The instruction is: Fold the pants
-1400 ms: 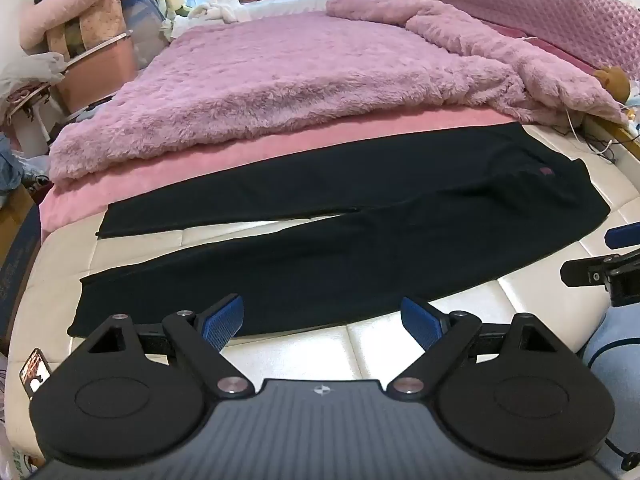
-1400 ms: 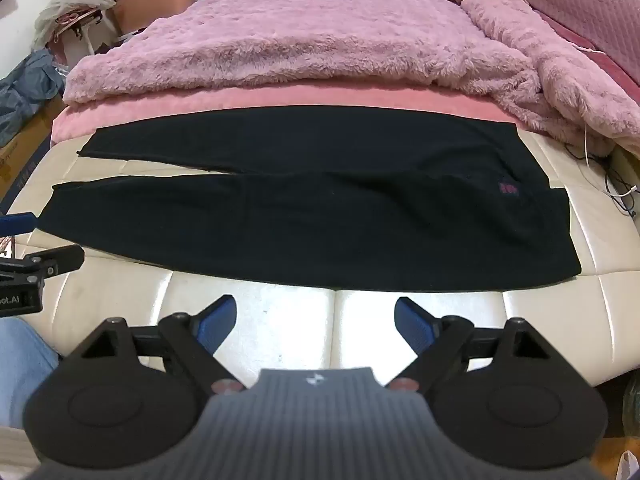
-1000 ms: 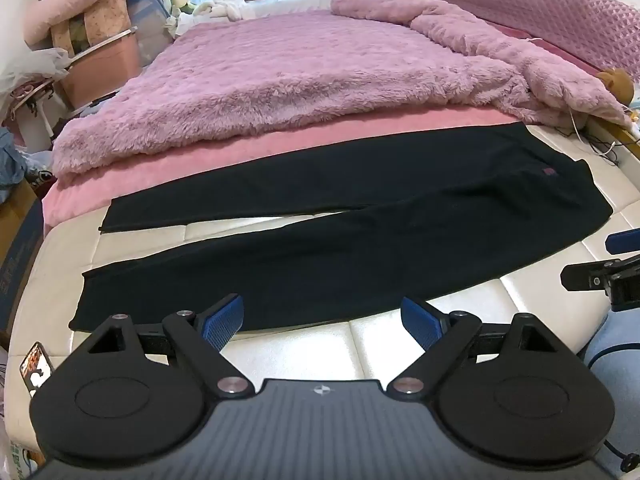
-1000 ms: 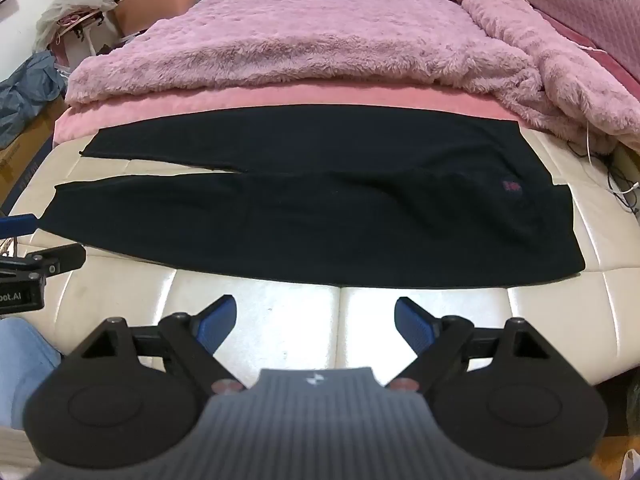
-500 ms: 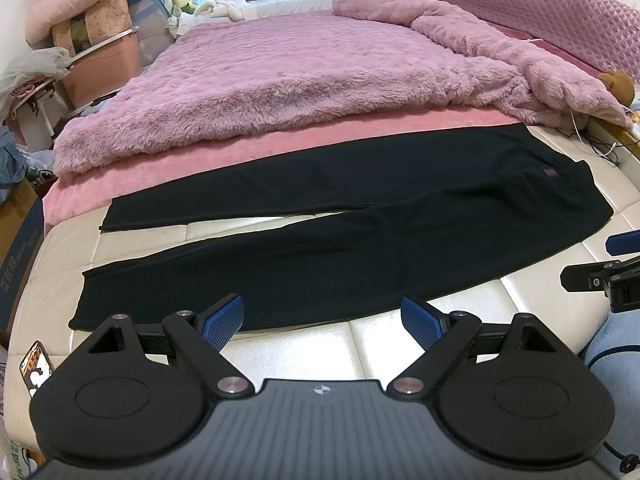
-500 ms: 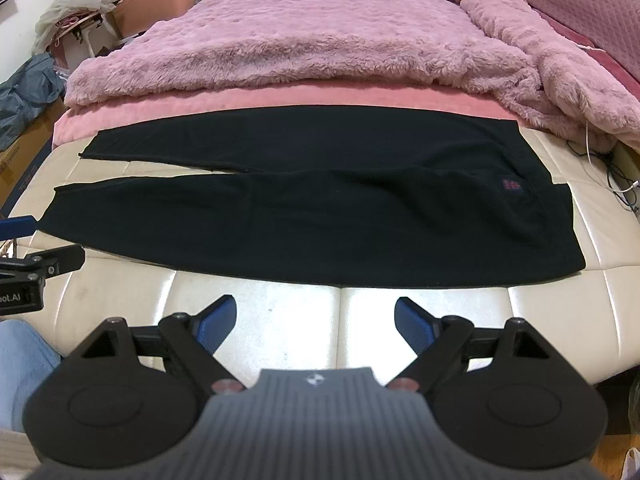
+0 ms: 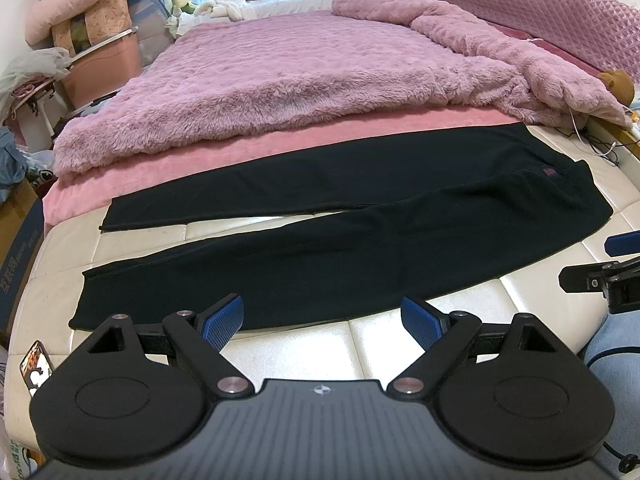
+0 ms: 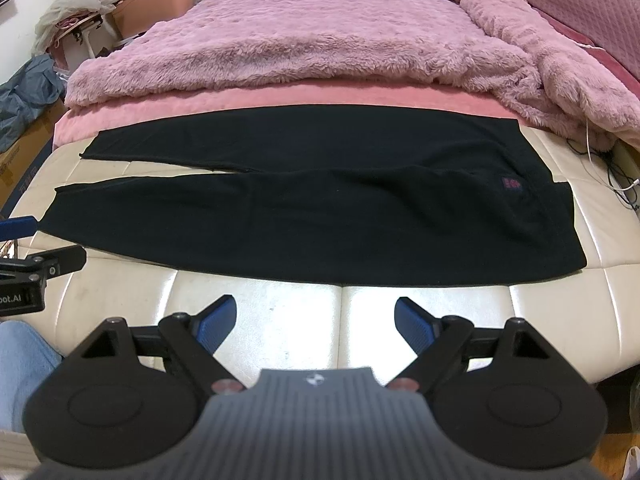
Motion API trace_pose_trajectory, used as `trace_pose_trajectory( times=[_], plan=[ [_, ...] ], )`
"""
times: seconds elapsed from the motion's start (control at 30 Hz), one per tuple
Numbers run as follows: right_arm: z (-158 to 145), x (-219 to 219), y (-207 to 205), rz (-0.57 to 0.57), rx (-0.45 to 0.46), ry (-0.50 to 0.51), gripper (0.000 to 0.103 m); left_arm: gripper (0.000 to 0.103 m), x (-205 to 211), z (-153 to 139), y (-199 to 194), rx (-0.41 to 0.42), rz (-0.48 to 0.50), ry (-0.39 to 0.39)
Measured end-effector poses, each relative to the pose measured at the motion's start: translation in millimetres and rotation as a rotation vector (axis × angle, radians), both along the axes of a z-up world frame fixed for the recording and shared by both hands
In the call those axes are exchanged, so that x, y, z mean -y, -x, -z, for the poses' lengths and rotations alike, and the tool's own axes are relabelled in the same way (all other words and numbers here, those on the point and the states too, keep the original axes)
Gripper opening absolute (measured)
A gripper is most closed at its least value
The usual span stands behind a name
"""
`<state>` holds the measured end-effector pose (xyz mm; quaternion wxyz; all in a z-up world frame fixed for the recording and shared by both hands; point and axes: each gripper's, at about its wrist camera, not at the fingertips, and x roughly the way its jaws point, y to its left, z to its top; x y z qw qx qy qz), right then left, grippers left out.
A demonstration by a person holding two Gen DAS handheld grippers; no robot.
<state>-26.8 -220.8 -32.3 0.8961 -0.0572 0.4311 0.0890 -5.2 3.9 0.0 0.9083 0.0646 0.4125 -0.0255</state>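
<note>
Black pants [image 7: 360, 224] lie flat across the foot of the bed, legs spread to the left, waist to the right with a small red label [image 7: 550, 172]. They also show in the right wrist view [image 8: 320, 208]. My left gripper [image 7: 322, 320] is open and empty, hovering just in front of the near leg's edge. My right gripper [image 8: 316, 322] is open and empty over the cream mattress [image 8: 280, 308], short of the pants' near edge. Each gripper shows at the side of the other's view: the right one [image 7: 600, 264], the left one [image 8: 36, 248].
A fluffy pink blanket [image 7: 300, 80] and pink sheet [image 7: 200, 160] cover the bed behind the pants. A phone [image 7: 36, 368] lies at the mattress's left corner. Cables [image 8: 616, 176] trail at the right. Storage bins and clutter [image 7: 100, 52] stand left of the bed.
Both views have shifted only slightly; the grippers stay open and the pants lie unmoved.
</note>
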Motion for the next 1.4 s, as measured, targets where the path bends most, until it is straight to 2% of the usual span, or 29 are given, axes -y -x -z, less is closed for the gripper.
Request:
trace_pose_trajectory(
  times=[1.4],
  plan=[
    [-0.3,-2.1,0.6,-0.001,0.0,0.0,0.082,0.103,5.6,0.3,1.9,-0.005,0.001,-0.001]
  ],
)
